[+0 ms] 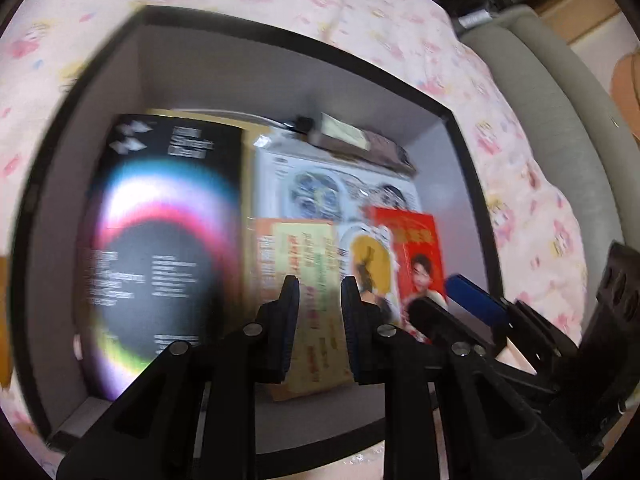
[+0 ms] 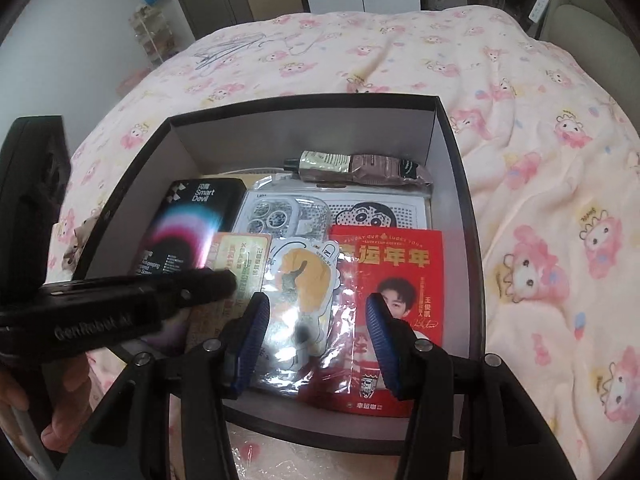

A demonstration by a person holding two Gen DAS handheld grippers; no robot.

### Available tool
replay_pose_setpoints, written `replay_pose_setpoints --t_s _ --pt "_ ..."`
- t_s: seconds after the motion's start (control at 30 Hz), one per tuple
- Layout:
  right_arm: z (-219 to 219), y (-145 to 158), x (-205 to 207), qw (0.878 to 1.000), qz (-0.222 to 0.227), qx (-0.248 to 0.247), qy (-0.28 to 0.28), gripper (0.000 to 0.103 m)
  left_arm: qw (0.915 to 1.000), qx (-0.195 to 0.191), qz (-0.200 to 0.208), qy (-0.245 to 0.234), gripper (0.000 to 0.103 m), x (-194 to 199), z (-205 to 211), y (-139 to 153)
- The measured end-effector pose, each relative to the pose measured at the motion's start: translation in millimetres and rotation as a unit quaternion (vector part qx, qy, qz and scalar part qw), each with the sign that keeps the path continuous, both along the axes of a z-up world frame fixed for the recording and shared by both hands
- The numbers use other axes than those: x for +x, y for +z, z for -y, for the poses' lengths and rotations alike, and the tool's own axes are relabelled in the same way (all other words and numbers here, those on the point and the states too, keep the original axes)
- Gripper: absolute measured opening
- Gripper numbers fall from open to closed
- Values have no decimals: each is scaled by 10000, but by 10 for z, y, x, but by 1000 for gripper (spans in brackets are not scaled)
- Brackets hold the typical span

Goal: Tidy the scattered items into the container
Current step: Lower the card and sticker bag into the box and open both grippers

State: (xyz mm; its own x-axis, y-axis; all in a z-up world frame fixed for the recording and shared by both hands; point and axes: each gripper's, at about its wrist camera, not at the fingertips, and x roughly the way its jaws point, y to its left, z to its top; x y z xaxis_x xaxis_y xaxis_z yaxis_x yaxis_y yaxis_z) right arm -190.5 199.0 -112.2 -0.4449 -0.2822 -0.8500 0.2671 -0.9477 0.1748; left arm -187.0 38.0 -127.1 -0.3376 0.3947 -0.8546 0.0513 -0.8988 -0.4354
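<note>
Box on the bed, cards packed flat inside.
My right gripper gapes empty over the near rim; my left gripper hangs parted, empty; bare floor shows far right.

I hold my left gripper with jaws parted a little, gripping nothing. My right gripper sits just beside it, jaws spread wide and empty. My left hand clasps its handle.
</note>
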Motion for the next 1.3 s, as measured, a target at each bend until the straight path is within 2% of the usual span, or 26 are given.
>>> replay_pose_setpoints --t_s 0.17,0.3,0.4,0.5,0.57,0.6,0.7,0.83,1.0,1.1,1.2,1.3 --pt "96 -61 -33 9999 101 12 100 46 9994 -144 210 255 19 21 106 -111" --pt "117 -63 -21 9998 34 203 49 46 9983 -205 117 535 19 41 139 -64" --pt "91 -66 -25 9995 13 299 -31 46 9991 230 261 256 19 12 49 -85" --pt "58 -57 -20 9998 52 158 -62 46 9994 292 168 -89 20 23 -112 -14" --pt "36 -51 -12 9999 61 72 -65 46 9984 496 75 -270 20 37 -164 41" --pt "33 -52 -10 9999 71 50 -54 46 9981 553 36 -279 20 47 -173 55" --pt "55 -109 -22 9997 239 11 32 46 9991 398 95 -151 20 37 -153 28" --pt "82 -268 -69 9955 852 -372 160 46 9982 531 192 -218 20 47 -139 -4" --pt "111 -299 -81 9969 782 31 31 46 9945 909 353 -370 20 7 -220 -75" --pt "100 -262 -59 9976 698 -4 -9 46 9982 581 94 -58 20 70 -139 67" --pt "105 -205 -32 9987 490 86 -67 46 9991 297 249 165 20 101 -36 93" --pt "149 -233 -58 9983 501 287 -89 46 9991 105 345 228 20 123 30 75"
